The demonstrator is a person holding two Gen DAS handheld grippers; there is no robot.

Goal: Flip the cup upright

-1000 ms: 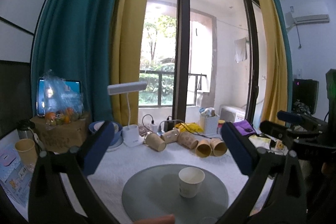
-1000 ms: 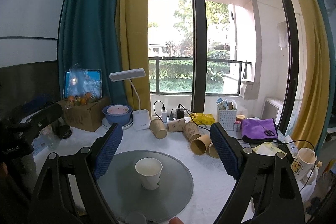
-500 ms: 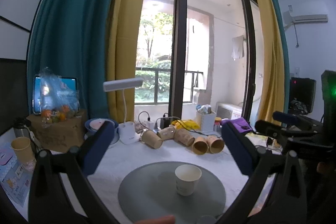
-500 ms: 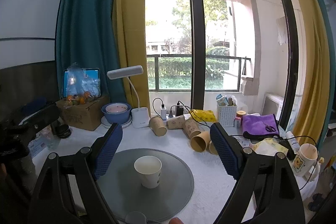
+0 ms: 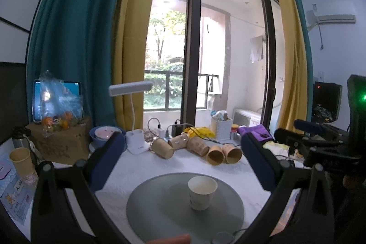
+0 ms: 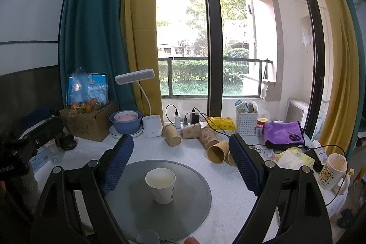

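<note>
A white paper cup [image 5: 201, 192] stands upright, mouth up, on a round grey mat [image 5: 160, 205]. It also shows in the right wrist view [image 6: 161, 185] on the mat [image 6: 194, 193]. My left gripper [image 5: 183, 161] is open and empty, held back above the mat. My right gripper [image 6: 180, 159] is open and empty, also above the mat, with the cup below and between its blue pads [image 6: 119, 161].
Several brown paper cups [image 5: 212, 152] lie on their sides behind the mat, also in the right wrist view [image 6: 215, 152]. A white desk lamp [image 6: 151, 127], blue bowl [image 6: 125, 121], cardboard box [image 6: 89, 120], power strip, white basket [image 6: 246, 120], purple cloth [image 6: 283, 134] and a mug [image 6: 332, 173] crowd the table.
Both grippers have drifted slightly, so the view shifted a little. The cup stays upright on the mat. Both stay open.
</note>
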